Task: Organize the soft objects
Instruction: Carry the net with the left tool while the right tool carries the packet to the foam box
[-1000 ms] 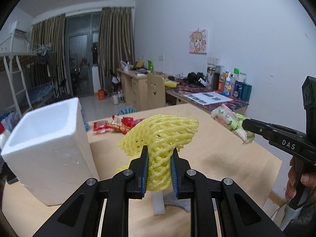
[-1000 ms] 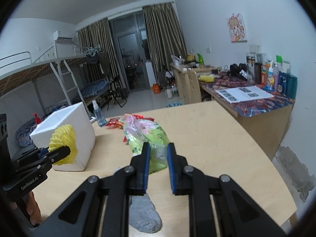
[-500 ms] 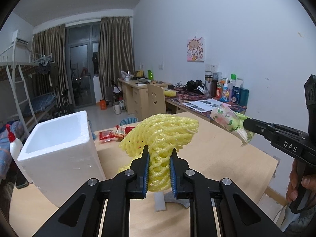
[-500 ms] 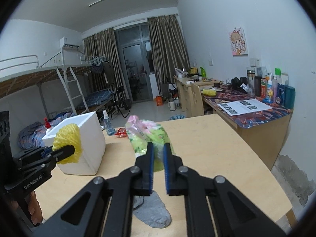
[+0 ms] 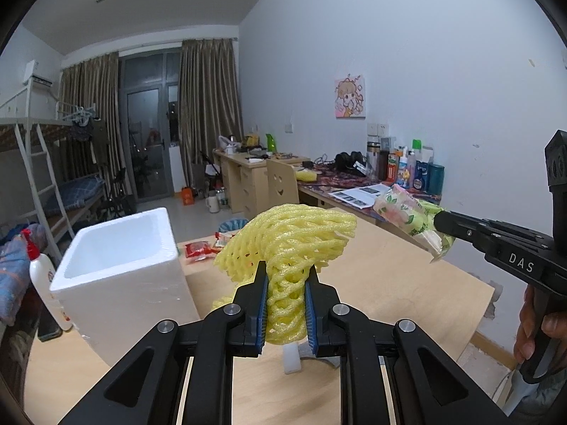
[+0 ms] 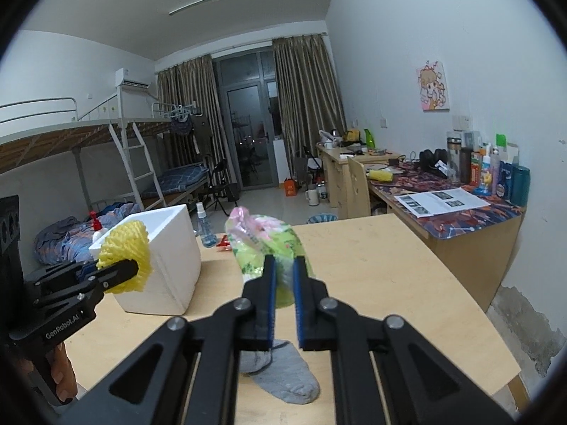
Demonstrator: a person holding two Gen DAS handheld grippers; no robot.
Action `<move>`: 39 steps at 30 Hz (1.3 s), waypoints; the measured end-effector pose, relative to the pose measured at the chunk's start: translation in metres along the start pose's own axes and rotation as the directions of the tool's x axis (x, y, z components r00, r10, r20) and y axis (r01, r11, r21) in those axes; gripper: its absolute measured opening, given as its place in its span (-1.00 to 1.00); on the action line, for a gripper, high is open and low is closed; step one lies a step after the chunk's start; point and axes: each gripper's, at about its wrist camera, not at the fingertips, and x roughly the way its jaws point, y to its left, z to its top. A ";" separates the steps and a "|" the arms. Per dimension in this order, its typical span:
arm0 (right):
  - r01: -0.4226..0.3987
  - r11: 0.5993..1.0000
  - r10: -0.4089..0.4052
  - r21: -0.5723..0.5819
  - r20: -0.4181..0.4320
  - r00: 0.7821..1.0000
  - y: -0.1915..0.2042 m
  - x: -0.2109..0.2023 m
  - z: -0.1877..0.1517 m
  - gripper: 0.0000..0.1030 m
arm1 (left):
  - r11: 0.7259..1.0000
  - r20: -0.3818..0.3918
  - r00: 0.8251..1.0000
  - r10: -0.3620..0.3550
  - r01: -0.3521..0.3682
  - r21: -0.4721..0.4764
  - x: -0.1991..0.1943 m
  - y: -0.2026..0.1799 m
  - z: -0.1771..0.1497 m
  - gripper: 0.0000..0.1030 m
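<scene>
since a second ago both my grippers have risen, so the table sits lower in each view and more of the room shows behind; the foam net and the packet have come up with them. my left gripper (image 5: 285,285) is clamped on the yellow foam net (image 5: 288,244), its blue-padded fingers (image 5: 261,313) squeezing the net's lower stem while the wider mesh fans out above and in front of them, held in the air over the wooden table (image 5: 389,276). my right gripper (image 6: 282,285) is clamped on the green and pink floral plastic packet (image 6: 264,239), which stands up between its fingers and is also clear of the tabletop; in the left view that packet (image 5: 407,214) pokes out past the tip of the right gripper on the right side. in the right view the foam net (image 6: 124,253) shows at the left gripper's tip, in front of the white foam box. the white foam box (image 5: 120,269) stands open-topped on the table to the left of the net, and i cannot see anything inside it from here. a grey sock (image 6: 283,375) lies flat on the table below my right gripper. red snack packets (image 5: 200,248) lie on the far side of the table beyond the box. a white bottle with a red nozzle (image 5: 44,276) stands just left of the box, and a small clear spray bottle (image 6: 205,226) stands behind the box in the right view.
</scene>
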 end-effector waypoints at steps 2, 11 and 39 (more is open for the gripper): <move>-0.016 1.000 0.016 -0.010 0.002 1.000 0.004 0.001 0.000 -0.78 | 1.000 0.006 1.000 0.011 -0.011 0.000 -0.004 0.001 0.000 -0.64; -0.100 0.994 0.100 -0.045 -0.001 0.995 0.032 0.012 0.001 -0.78 | 0.996 0.018 0.996 0.085 -0.085 -0.017 -0.027 0.016 -0.002 -0.64; -0.409 0.900 0.404 -0.153 -0.063 0.913 0.142 0.056 0.004 -0.78 | 0.901 0.011 0.909 0.416 -0.411 -0.138 -0.100 0.104 -0.023 -0.64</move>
